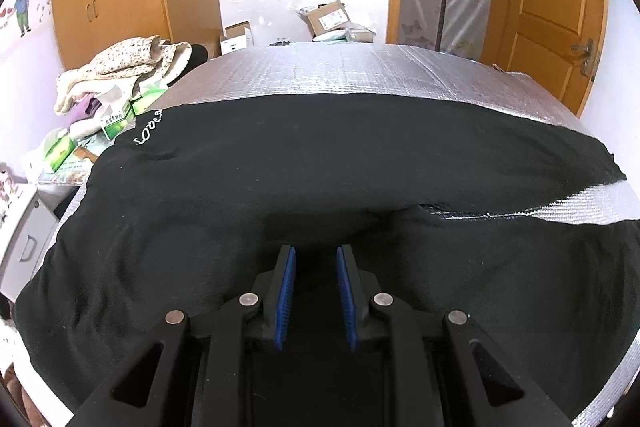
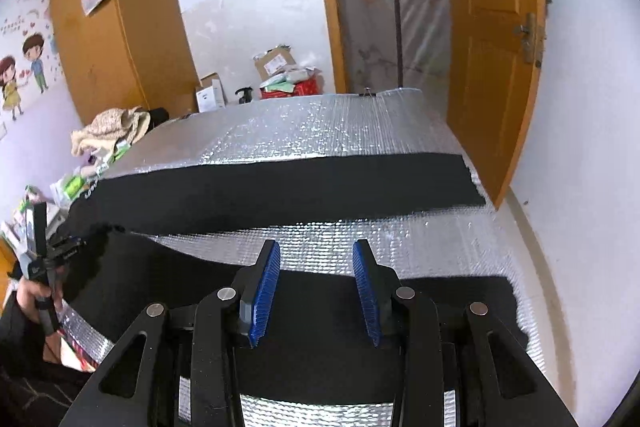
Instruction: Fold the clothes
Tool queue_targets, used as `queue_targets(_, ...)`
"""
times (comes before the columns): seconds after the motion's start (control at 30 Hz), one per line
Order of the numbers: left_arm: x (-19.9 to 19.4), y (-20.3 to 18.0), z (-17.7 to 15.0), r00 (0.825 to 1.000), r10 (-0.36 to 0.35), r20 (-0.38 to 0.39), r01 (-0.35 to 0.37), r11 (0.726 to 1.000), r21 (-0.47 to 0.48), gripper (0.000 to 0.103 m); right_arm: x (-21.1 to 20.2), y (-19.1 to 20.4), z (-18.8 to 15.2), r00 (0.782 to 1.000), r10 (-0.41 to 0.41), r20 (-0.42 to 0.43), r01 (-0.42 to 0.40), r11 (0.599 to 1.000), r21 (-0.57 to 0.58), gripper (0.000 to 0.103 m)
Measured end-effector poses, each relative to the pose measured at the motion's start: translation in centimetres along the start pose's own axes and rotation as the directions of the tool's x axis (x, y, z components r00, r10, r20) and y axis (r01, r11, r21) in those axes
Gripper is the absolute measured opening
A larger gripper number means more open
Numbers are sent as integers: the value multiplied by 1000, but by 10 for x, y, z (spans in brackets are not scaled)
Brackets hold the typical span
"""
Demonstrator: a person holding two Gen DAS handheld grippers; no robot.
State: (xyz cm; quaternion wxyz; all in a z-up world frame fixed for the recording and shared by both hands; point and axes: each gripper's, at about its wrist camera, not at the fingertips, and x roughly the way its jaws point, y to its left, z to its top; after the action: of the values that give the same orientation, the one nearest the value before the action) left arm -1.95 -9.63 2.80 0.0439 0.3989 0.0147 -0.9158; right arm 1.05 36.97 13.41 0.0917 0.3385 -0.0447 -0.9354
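The black trousers lie spread flat across the surface, which is covered in crinkly silver quilted foil. The two legs run off to the right with a wedge of foil showing between them, and white lettering sits near the waist at the left. The cloth looks like soft, matte knit: light, limp and sure to sag wherever it isn't held. It should grip well against ribbed pads. I'd judge a hem or the waistband the best place to pinch, as a flat middle gives nothing to bite.

The left tool hovers over the crotch, jaws a little apart and empty. The right tool hangs above the near leg, spread wide and holding nothing.
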Motion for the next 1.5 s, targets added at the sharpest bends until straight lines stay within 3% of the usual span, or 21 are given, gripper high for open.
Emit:
queue_targets(0.2,-4,1,1,1000,20,8,-20,1000,0,21,52,22,-10,996,80,-36,-79,996,36,39)
queue_targets(0.47,4,7,-8,998,62,-21,-62,998,-11,21,111,87,-5,976,205,-75,-211,973,-92,39)
queue_targets(0.77,5,7,-11,998,69,-12,-69,998,-3,22,146,105,-12,989,128,-80,-138,981,-138,39)
queue_targets(1.0,5,7,-10,998,69,-10,-69,998,-5,22,152,106,-7,990,124,-72,-133,982,-131,39)
queue_targets(1.3,7,9,-9,998,60,-11,-60,998,-14,22,182,102,-11,974,80,-213,-101,991,-92,39)
queue_targets(1.5,5,16,-8,1000,18,-18,-19,999,-42,22,178,104,-9,978,58,-200,-80,991,-107,39)
